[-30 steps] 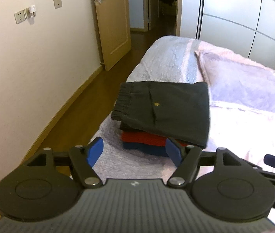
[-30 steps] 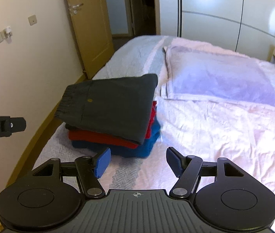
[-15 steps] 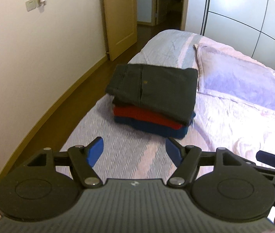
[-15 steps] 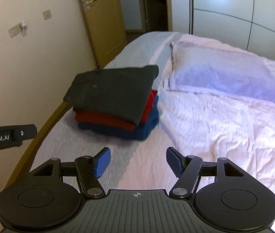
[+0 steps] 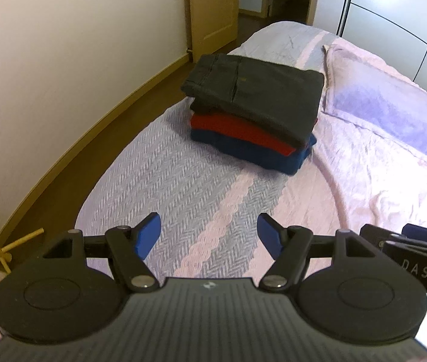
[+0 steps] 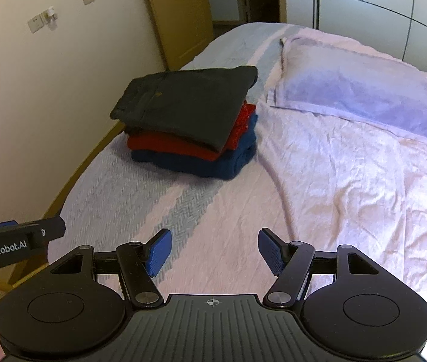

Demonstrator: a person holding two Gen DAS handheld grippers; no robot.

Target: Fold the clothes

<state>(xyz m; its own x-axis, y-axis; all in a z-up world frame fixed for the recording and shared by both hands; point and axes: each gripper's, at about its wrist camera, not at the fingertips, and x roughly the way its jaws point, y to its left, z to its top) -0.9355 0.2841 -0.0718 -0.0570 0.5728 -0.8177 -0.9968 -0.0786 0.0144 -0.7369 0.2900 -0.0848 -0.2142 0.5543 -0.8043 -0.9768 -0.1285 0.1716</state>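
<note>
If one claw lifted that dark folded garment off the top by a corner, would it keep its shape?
Probably not. The dark folded garment is soft cloth in loose layers, so it would likely unfold and droop. It merely rests on the red one, so pushing may slide it off.

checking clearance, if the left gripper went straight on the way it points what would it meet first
Probably the striped bedspread just ahead of the open left gripper, and beyond that the pile of folded clothes; depth is hard to judge.

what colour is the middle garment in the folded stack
Red; the middle garment sits between dark grey and blue ones, clearest in the right wrist view.
</note>
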